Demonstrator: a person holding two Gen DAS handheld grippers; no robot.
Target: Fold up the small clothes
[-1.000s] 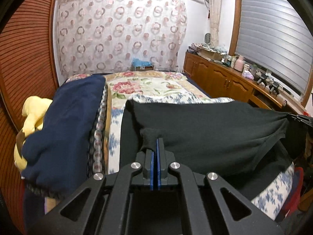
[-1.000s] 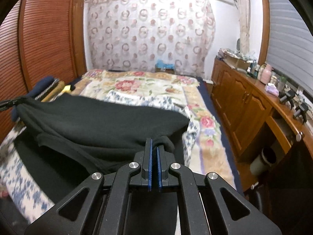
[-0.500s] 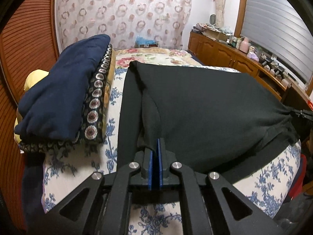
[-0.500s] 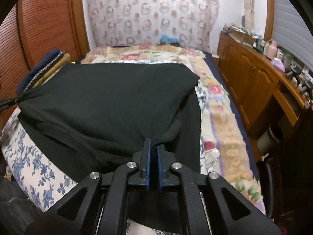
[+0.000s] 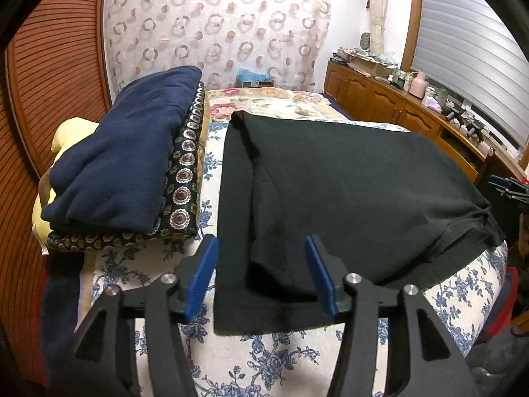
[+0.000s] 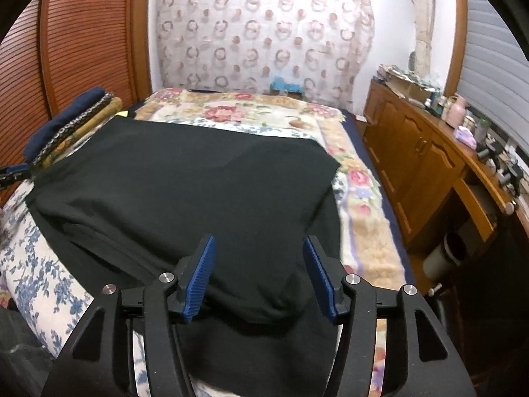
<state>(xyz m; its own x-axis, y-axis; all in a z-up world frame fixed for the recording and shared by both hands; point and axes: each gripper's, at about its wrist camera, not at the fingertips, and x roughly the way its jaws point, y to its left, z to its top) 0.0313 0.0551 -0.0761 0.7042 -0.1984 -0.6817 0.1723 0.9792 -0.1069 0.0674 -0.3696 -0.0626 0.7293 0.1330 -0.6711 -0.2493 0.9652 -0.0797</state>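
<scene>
A: Both sets of tongs are letting go! A moment ago each was pinched tight on a corner of the black garment (image 5: 347, 192); now the left tongs (image 5: 261, 271) are opening, blue pads clear of the cloth, with the near left corner lying loose between them.

B: Same on the other side. The right tongs (image 6: 259, 271) are spreading too, the folded edge bunched between the pads but not gripped.

A: And the garment is down. It lies doubled over across the middle of the frame on the flowered bed (image 5: 264, 364), no longer hanging in the air.

B: So that fold looks laid. The stack of folded clothes (image 5: 132, 172) sits at the left, just beside it.

A: I'd say another fold is still needed to match that pile.
</scene>
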